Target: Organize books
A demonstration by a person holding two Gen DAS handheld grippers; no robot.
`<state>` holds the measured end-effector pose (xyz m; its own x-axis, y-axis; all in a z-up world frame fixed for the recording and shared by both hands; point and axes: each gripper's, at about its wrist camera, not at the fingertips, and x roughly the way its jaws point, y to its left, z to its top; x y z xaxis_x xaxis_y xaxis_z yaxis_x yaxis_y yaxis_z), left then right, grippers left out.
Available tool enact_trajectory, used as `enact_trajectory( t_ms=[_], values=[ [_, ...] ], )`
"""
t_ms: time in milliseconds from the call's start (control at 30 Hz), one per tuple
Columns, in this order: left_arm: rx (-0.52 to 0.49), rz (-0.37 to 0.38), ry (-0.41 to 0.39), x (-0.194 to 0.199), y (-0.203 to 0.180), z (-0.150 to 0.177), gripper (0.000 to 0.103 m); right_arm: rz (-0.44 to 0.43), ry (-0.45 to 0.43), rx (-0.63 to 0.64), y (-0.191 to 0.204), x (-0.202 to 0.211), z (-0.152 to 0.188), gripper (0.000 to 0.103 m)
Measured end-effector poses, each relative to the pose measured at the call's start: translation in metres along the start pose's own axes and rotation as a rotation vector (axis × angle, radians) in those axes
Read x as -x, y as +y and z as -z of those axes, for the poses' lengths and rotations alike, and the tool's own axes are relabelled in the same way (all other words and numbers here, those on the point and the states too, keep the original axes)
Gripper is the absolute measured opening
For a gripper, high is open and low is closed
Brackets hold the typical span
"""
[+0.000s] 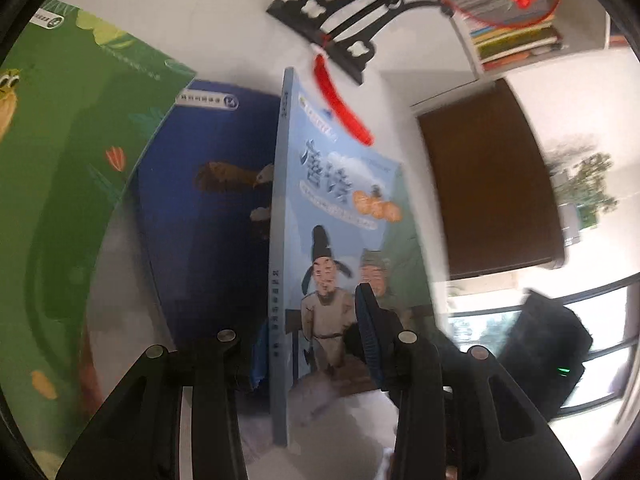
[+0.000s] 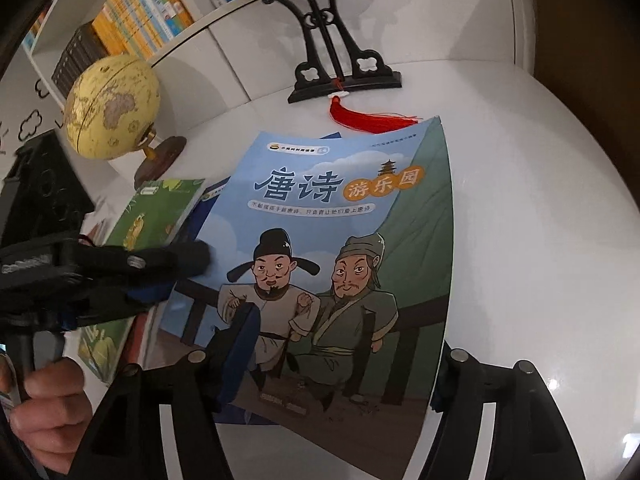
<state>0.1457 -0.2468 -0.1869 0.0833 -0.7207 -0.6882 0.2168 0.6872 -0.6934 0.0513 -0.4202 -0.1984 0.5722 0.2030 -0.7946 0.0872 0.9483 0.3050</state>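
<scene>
left gripper (image 1: 316, 336) seemingly round poetry book (image 2: 320, 240)

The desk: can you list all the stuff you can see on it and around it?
Poetry book: one, light blue, standing tilted on the desk, between the left gripper's fingers.
Dark blue book: one, behind it.
Green book: one, leftmost.
Globe: one, yellow, left.
Fan stand: one, black, red tassel, at the back.
Shelf books: many, mostly orange and yellow.
Right gripper: black, open.
Hand: one, lower left.
</scene>
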Motion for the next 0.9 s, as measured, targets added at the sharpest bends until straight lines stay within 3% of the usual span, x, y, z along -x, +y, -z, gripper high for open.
enact_trajectory(
  t_ms=[33,100,233,333,533,900],
  values=[
    [-0.014,-0.021,-0.015,0.001,-0.002,0.000,0.032,0.006,-0.002,0.008,0.001,-0.001,0.000,0.069],
    [-0.047,-0.105,-0.035,0.001,-0.009,0.000,0.021,0.015,-0.002,0.018,0.003,-0.002,0.000,0.067],
    [-0.180,-0.161,-0.076,0.015,-0.033,0.005,0.021,0.073,-0.019,0.071,0.010,0.000,0.002,0.057],
    [-0.261,-0.198,-0.100,0.025,-0.049,0.010,0.021,0.105,-0.055,0.124,0.022,0.010,0.004,0.056],
    [-0.289,-0.164,-0.094,0.045,-0.056,0.023,0.021,0.156,-0.141,0.150,0.037,0.046,-0.002,0.056],
    [-0.307,-0.130,-0.145,0.099,-0.054,0.042,0.022,0.226,-0.197,0.268,0.094,0.081,0.011,0.055]
  ],
)
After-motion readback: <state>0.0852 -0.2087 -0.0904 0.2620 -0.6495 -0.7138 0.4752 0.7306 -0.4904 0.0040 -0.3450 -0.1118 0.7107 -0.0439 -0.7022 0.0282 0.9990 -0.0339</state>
